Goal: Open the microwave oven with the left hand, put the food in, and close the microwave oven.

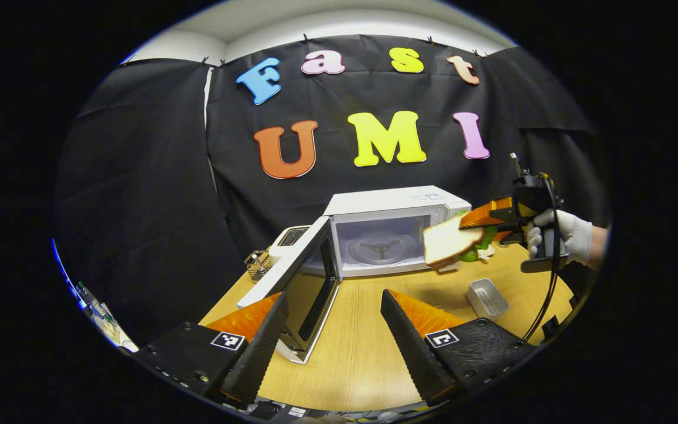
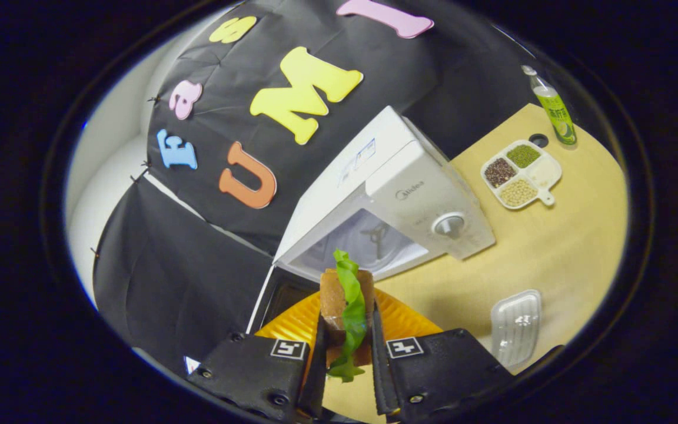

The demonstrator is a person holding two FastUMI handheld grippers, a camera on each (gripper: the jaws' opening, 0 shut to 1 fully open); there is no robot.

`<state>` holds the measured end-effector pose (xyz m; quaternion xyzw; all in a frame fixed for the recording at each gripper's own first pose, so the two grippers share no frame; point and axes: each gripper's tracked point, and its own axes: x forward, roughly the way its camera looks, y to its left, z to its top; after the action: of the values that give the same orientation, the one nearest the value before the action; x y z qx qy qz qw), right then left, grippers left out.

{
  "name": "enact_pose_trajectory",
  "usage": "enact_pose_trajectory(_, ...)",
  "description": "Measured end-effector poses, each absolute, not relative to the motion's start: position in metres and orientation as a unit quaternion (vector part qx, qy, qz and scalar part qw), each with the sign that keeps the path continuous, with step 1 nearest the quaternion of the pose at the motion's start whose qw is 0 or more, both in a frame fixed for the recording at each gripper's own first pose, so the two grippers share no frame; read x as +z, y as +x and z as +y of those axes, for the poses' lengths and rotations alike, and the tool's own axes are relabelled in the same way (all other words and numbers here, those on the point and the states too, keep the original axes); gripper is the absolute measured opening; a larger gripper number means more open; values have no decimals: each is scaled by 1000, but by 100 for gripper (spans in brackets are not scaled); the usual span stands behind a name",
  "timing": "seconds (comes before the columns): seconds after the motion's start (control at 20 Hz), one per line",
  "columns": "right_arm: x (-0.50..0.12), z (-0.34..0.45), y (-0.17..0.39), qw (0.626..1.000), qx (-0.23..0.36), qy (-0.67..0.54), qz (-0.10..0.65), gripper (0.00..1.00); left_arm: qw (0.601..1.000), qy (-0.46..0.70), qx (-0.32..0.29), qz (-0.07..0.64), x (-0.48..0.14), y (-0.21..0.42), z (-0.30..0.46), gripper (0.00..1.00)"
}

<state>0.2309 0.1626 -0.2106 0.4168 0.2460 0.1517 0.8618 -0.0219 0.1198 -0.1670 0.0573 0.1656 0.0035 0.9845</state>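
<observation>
Looking across from the left, we've got a little wire basket (image 1: 258, 264) and what looks like a toaster (image 1: 292, 237) tucked behind the microwave door (image 1: 306, 282). The door is swung wide toward us, glossy dark window in a white frame, which leaves the box-shaped cavity open for loading. Our left gripper (image 1: 334, 341) sits low in front of that door with its wedge-shaped fingers spread and nothing between them; we'd guess it's parked there to stay out of the way while still being near the door for closing later.

Next over is the microwave (image 1: 395, 229) itself, smooth white casing on the pale wood-grain table (image 1: 356, 353), with the round glass turntable (image 1: 381, 250) visible inside.

Right in front of the opening hangs the sandwich (image 1: 451, 244), a soft toy-looking thing of tan bread slices with a frilly green leaf. The right gripper (image 2: 348, 347) is pinching it edge-on, both fingers pressed on the bread faces, so it should slide in flat-side first without dropping the filling. It's in the air near the mouth, not inside yet.

Further right, a gloved hand (image 1: 568, 235) holds that gripper, and a small clear plastic tray (image 2: 515, 327) lies on the table. In the right gripper view, a divided dish of beans (image 2: 521, 172) and a green bottle (image 2: 554, 109) sit well apart from the action.
</observation>
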Motion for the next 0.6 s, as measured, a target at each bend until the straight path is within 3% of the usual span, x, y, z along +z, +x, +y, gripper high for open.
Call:
enact_pose_trajectory(0.25,-236,216,295,863,68,461,196,36,981,80,-29,177,-160,-19,135,95)
enact_pose_trajectory(0.6,-285,230,375,861,-58,492,118,36,981,72,-78,162,-140,-11,116,95)
